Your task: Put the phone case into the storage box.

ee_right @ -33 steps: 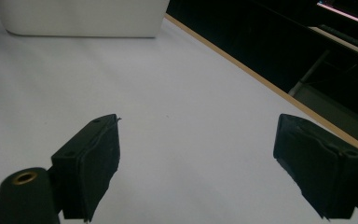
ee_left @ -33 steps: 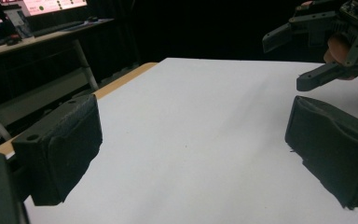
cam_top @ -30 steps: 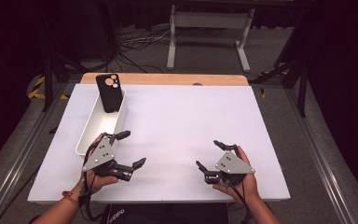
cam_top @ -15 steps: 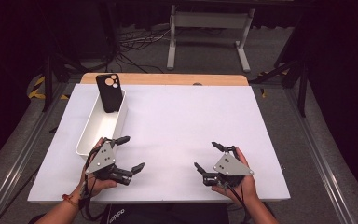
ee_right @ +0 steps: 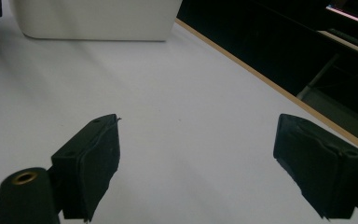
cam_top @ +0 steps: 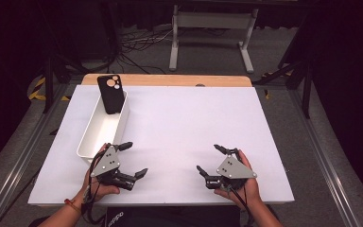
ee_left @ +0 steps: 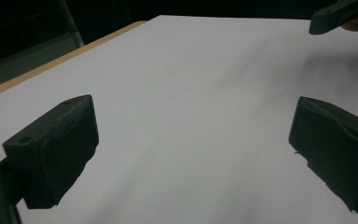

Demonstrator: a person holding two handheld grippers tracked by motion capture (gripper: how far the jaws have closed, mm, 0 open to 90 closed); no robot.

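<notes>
Leaning in the white bin, the black phone case stands up at the bin's far end, with its top poking over the rim. The bin sits on the white table.

The left tool is just past the bin's near end, and it is the tool closest to the bin. Its jaws are wide apart and hold nothing. The right tool is well away from the bin, off to the right side. Its jaws are wide apart too, and they hold nothing.

Both tools rest low near the person's edge of the table, so it looks like a waiting step, with no grab started.

The next move is likely a reach by the left tool along the bin to the case. It should come in from above and pinch the case by its thin top edge, without bumping the bin wall.
</notes>
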